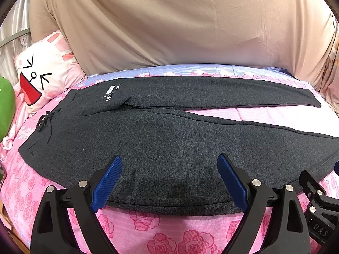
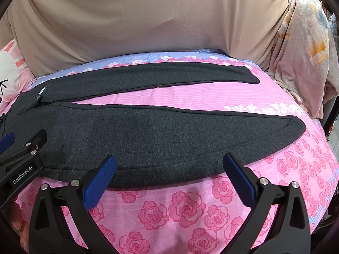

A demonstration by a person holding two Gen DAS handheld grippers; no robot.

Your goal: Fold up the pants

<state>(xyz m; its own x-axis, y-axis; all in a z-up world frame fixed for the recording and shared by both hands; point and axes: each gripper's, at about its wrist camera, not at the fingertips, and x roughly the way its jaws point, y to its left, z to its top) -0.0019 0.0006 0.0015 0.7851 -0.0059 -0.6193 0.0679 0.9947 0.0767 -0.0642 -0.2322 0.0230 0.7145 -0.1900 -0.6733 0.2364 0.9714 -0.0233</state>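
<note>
- The pants (image 1: 169,139) are showing as dark grey knit cloth, matt and slightly fuzzy, with a thin cord drawstring (image 1: 43,121).
- The bedsheet (image 1: 161,230) is looking like smooth printed cotton, faintly ribbed.
- The left gripper (image 1: 169,158) and right gripper (image 2: 169,158) are appearing as matt black plastic with ridged blue pads (image 2: 99,185) and shiny metal pins (image 2: 263,180).
- The beige drape (image 1: 180,21) is hanging as soft, creased cloth.
</note>
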